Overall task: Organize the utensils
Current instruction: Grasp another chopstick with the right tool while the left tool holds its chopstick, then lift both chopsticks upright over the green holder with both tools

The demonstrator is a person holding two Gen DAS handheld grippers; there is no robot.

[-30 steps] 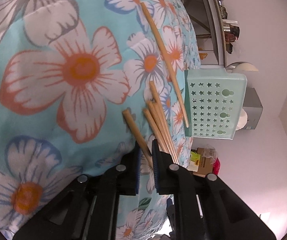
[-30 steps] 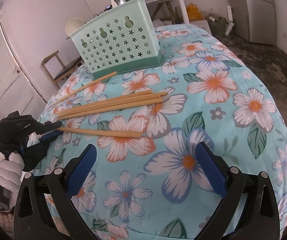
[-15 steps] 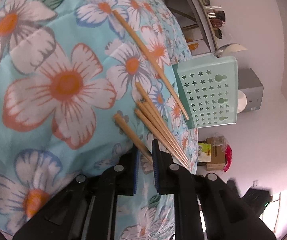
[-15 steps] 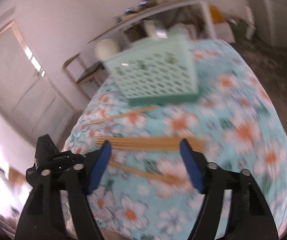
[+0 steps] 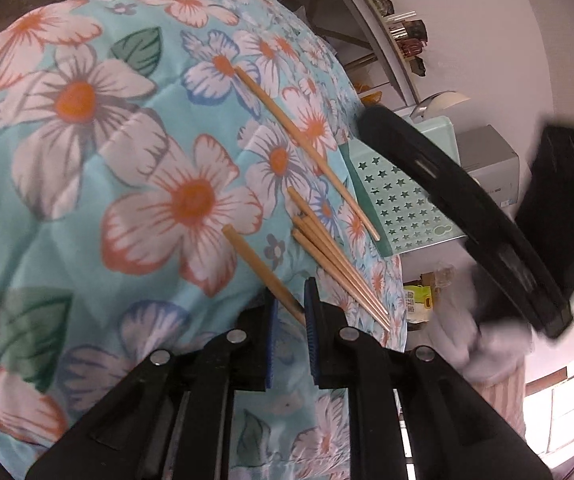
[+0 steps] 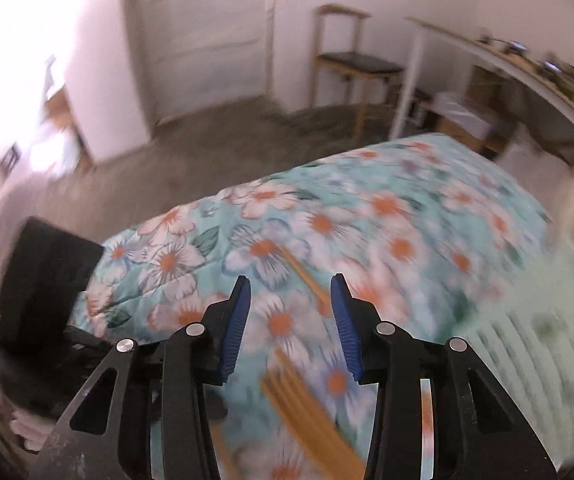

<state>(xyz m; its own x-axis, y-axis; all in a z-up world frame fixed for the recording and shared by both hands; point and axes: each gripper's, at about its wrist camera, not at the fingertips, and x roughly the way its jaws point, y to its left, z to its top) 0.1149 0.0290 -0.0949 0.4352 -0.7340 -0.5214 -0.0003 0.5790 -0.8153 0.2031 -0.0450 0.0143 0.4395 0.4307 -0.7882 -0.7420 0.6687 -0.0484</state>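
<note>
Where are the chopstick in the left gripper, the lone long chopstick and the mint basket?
Gripped chopstick [image 5: 261, 266], left wrist view, mid shaft ahead of the pads.
Lone long chopstick [image 5: 307, 152], left wrist view, middle of its length.
Mint basket [image 5: 403, 208], left wrist view, star-punched wall.

The right hand-held gripper [image 6: 291, 292], jaws just closing with nothing between them, hangs over the floral cloth [image 6: 407, 208]. Blurred chopsticks [image 6: 307, 408] lie below; a mint basket [image 6: 535, 344] stands right.

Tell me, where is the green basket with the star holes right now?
In the left wrist view the green basket stands at the right, on the far edge of the flowered cloth, just beyond the lone chopstick.
</note>
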